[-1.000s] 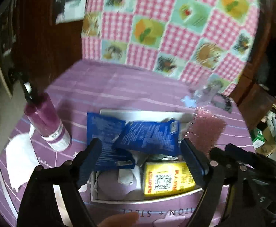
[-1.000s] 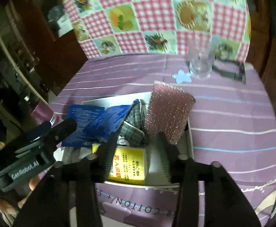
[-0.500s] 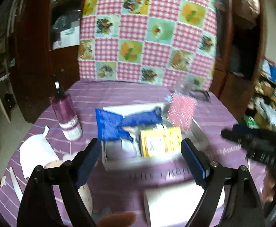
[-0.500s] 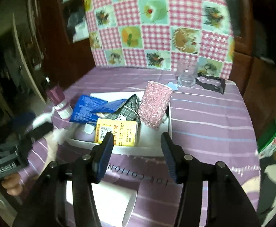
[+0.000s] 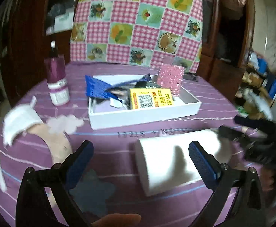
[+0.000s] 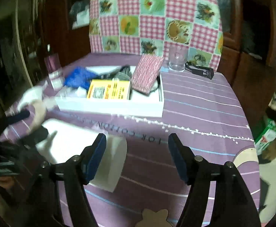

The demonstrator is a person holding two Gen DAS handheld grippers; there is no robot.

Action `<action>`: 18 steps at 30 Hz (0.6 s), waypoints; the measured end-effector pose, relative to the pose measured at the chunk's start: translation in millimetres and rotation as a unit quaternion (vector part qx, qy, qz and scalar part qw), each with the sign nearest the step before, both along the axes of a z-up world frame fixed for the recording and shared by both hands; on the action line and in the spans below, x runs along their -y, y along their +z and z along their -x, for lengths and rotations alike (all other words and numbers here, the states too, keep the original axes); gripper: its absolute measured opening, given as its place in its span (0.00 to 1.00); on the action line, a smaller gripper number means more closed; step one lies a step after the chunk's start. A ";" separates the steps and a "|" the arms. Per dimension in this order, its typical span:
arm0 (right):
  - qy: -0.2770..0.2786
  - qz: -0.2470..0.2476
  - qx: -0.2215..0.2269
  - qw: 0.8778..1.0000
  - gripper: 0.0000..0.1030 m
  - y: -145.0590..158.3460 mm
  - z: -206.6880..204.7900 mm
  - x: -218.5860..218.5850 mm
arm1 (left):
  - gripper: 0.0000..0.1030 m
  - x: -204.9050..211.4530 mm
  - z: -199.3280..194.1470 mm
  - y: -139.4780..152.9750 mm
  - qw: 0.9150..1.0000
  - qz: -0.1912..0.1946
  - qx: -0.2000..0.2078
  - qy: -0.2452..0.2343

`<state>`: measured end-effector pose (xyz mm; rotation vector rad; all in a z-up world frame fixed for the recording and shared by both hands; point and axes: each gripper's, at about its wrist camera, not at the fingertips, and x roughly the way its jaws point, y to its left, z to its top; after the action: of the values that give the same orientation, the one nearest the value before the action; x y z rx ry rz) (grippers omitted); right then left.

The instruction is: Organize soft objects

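A white box (image 5: 138,116) on the purple tablecloth holds blue packets (image 5: 98,88), a yellow packet (image 5: 150,98), a pink scrubbing sponge (image 5: 171,79) leaning on its right end, and checked cloth. The same box (image 6: 111,106) shows in the right wrist view with the sponge (image 6: 147,73). A white paper roll (image 5: 175,160) lies on its side near the front edge, between my left gripper's fingers in view. My left gripper (image 5: 140,159) is open and empty. My right gripper (image 6: 138,157) is open and empty, beside the roll (image 6: 81,149).
A purple spray bottle (image 5: 56,79) stands left of the box. A white cloth (image 5: 18,121) and a beige item (image 5: 56,143) lie at front left. A clear glass (image 6: 177,59) and a black strap (image 6: 200,71) sit at the far right. A chequered cloth hangs behind.
Both grippers have pulled back from over the box toward the table's front edge. The pink sponge, earlier at my right gripper's fingers, now rests in the box. The paper roll has come into view.
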<state>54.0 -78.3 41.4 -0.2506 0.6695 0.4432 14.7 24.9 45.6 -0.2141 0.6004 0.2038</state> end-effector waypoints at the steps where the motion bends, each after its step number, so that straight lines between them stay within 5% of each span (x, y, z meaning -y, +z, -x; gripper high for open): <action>1: -0.003 -0.001 0.006 1.000 0.67 -1.2 2.0 0.4 | 0.99 -1.2 -0.4 -1.2 1.000 0.003 -0.003 0.008; 8: -0.025 -0.047 -0.040 0.998 0.67 -4.1 -4.8 15.6 | 0.99 14.5 -1.8 -7.8 0.997 -0.073 -0.018 0.022; 18: -0.024 -0.034 -0.038 0.998 0.67 -2.6 0.4 12.5 | 0.99 10.5 2.2 -4.8 0.997 -0.063 -0.014 0.030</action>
<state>53.6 -90.8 38.8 -0.1530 0.7313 0.4304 12.5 14.4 40.9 -0.1084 0.6066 0.3028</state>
